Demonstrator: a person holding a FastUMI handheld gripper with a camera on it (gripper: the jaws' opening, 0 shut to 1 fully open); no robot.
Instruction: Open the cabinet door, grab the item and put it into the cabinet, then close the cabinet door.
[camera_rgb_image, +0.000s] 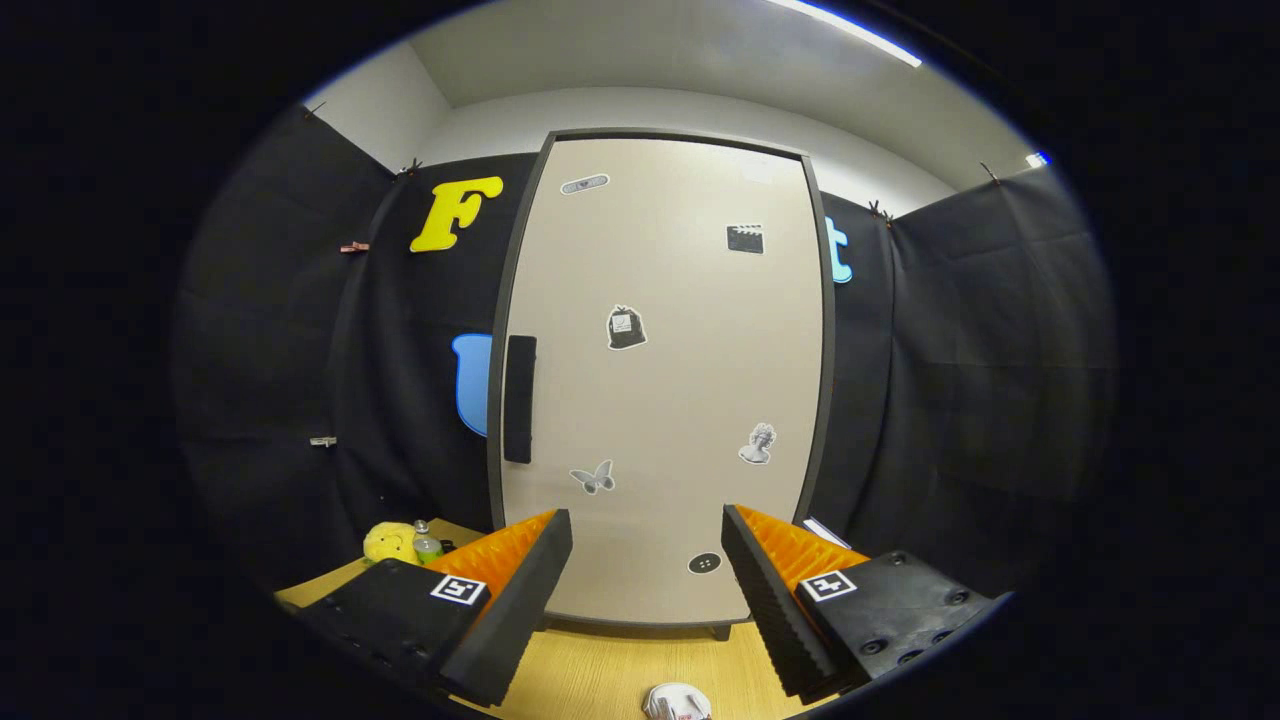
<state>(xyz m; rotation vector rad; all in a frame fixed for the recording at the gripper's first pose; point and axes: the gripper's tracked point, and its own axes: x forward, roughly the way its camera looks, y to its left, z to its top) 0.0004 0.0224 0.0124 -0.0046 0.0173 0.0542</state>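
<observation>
A tall beige cabinet (665, 380) with a dark frame stands on the wooden table straight ahead, its door shut. A black vertical handle (519, 398) sits on the door's left edge, and several small stickers dot the door. My gripper (647, 545) is open, its two fingers spread wide with nothing between them, a short way in front of the door's lower part. A small white crumpled item with red marks (678, 702) lies on the table below and between the fingers.
A yellow plush toy (390, 542) and a small bottle with a green label (426, 544) sit on the table (600, 670) left of the cabinet, beyond the left finger. Black cloth walls close in behind and on both sides.
</observation>
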